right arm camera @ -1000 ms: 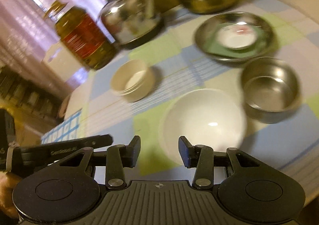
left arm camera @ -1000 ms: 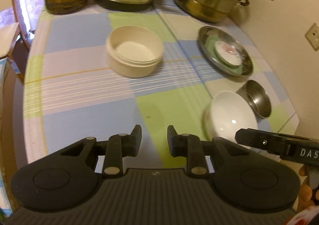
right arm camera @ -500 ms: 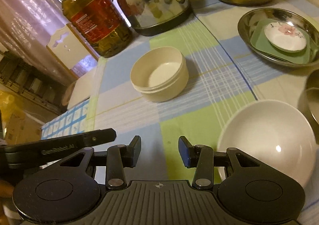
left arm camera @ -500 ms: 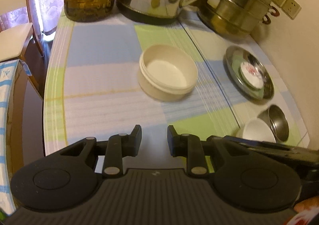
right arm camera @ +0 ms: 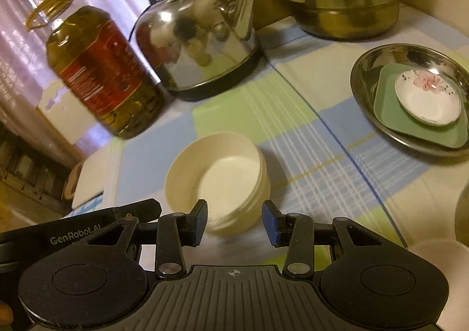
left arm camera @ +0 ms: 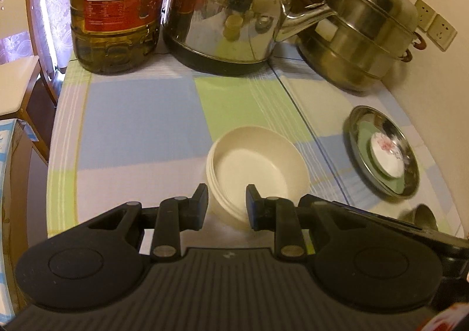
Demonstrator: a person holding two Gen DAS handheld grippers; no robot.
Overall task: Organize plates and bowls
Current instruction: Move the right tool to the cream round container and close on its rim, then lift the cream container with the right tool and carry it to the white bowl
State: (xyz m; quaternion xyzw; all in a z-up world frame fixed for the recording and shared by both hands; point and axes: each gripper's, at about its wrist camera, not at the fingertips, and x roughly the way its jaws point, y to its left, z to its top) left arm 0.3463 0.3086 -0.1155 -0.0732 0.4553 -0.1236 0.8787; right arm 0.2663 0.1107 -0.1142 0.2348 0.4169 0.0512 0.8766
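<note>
A stack of cream bowls [left arm camera: 258, 175] stands mid-table; it also shows in the right wrist view [right arm camera: 219, 178]. My left gripper [left arm camera: 227, 202] is open, its fingertips astride the stack's near rim. My right gripper [right arm camera: 234, 221] is open just in front of the same stack. A steel plate [right arm camera: 410, 96] at the right holds a green square plate [right arm camera: 390, 114] and a small white floral saucer [right arm camera: 428, 99]; the steel plate also shows in the left wrist view [left arm camera: 384, 172]. A small steel bowl [left arm camera: 419, 215] and a white bowl [right arm camera: 439, 254] show at the frame edges.
A cooking oil bottle [left arm camera: 114, 8], a steel kettle [left arm camera: 225, 14] and a stacked steel steamer pot [left arm camera: 363, 37] line the back of the checked tablecloth [left arm camera: 140, 120]. A wall with sockets [left arm camera: 433, 23] is at the right. The table's left edge drops to a chair [left arm camera: 17, 81].
Both grippers moved forward and left toward the cream bowls. The left fingertips now straddle the stack's rim. The white bowl and steel bowl slid out to the frame edges.
</note>
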